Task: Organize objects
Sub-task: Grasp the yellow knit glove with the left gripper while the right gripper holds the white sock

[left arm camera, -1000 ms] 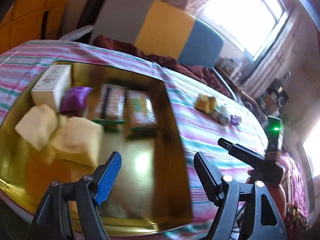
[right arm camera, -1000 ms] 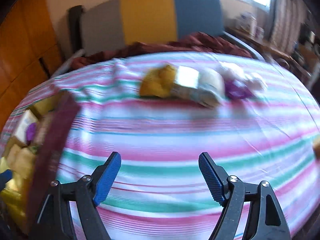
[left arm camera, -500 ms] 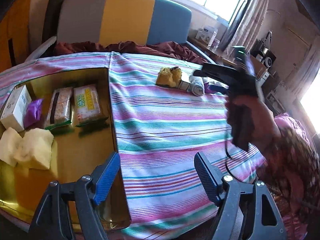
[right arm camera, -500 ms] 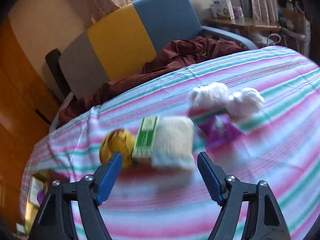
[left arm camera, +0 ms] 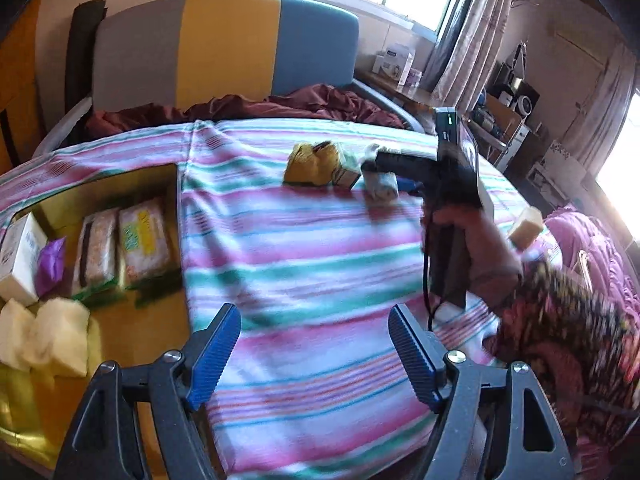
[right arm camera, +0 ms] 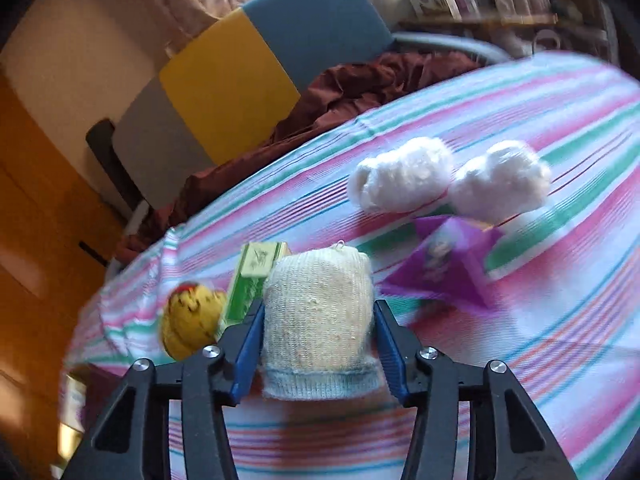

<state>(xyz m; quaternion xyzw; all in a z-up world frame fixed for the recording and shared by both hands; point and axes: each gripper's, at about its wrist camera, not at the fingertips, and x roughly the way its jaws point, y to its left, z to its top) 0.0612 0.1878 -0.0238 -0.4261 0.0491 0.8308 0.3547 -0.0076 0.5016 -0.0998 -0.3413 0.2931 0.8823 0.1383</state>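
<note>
**Right tongs closing on a rolled sock while the left tongs hang empty**

From the left wrist: the left tongs [left arm camera: 314, 354] stand wide apart with nothing between the blue pads, hanging over the striped cloth [left arm camera: 304, 248] that covers the tabletop. To their left sits a shallow gold tray [left arm camera: 120, 332] holding a white box [left arm camera: 20, 256], a purple packet [left arm camera: 50, 264], two wrapped packs [left arm camera: 122, 244] side by side, and pale yellow sponges [left arm camera: 48, 336] at the near end. Farther across the cloth lies a small cluster of things: a yellow toy [left arm camera: 306, 162], a small carton just beside it, and the rolled sock [left arm camera: 382, 186]. The person's right hand [left arm camera: 476, 248], in a patterned sleeve, holds the right tongs [left arm camera: 370, 166] with their tips down at that sock.

From the right wrist: the right tongs [right arm camera: 318, 338] are closing, and the cream rolled sock [right arm camera: 318, 316] with its grey-blue cuff stands between the pads, which sit against its two sides. Just left of it stands a green carton [right arm camera: 252, 284], and left again the yellow toy [right arm camera: 190, 322]. Beyond, to the right, a purple pyramid packet [right arm camera: 446, 266] lies on the cloth, and behind it two white fluffy rolls [right arm camera: 448, 180] rest next to each other. A sofa [right arm camera: 248, 68] in grey, yellow and blue panels stands behind the tabletop, with dark red fabric bunched along it.
</note>
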